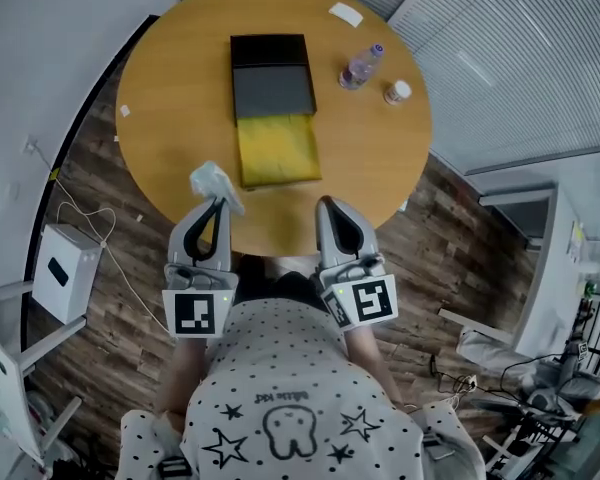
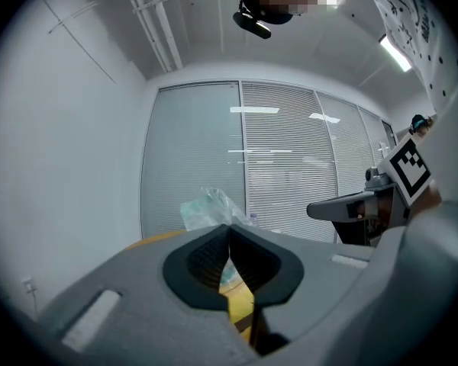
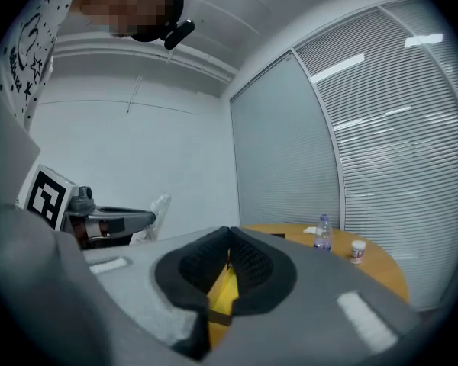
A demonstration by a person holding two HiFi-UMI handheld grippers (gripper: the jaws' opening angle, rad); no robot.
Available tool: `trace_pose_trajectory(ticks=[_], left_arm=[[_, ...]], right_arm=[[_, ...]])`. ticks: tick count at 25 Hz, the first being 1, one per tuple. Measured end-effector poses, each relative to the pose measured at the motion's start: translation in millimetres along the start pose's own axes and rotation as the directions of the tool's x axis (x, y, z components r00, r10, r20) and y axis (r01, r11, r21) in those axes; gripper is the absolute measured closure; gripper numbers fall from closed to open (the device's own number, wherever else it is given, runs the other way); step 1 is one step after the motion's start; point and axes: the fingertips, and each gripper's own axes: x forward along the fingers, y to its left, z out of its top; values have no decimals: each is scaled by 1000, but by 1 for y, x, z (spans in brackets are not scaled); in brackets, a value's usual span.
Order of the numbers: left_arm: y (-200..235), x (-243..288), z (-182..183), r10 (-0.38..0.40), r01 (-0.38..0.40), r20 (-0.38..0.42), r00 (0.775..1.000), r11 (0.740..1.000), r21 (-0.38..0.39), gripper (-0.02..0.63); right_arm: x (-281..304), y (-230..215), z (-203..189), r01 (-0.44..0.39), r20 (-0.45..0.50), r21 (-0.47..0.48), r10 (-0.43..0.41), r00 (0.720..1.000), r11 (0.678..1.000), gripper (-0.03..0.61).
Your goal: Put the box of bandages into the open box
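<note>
Beyond the person's dotted shirt (image 1: 300, 388), left gripper (image 1: 218, 204) pinches the bandage packet (image 1: 212, 181) above the table (image 1: 180, 68)'s near edge, ready for the open box (image 1: 272, 93); right gripper (image 1: 325, 204) closed, empty

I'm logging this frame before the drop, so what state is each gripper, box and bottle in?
left gripper: shut on plastic-wrapped packet.
right gripper: shut, empty.
open box: lid open, looks empty.
water bottle: upright, capped.
small white bottle: upright, capped.
</note>
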Motion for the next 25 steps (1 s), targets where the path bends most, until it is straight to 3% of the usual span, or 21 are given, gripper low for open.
trace_pose_trajectory(ticks=[11, 25], left_arm=[[11, 12, -6, -39, 39, -12, 999, 999, -18, 601], [14, 20, 1, 21, -21, 6, 1000, 1000, -22, 601]], right_arm=[[10, 2, -2, 45, -25, -4, -45, 999, 999, 574], [22, -9, 4, -6, -18, -14, 6, 1000, 1000, 574]])
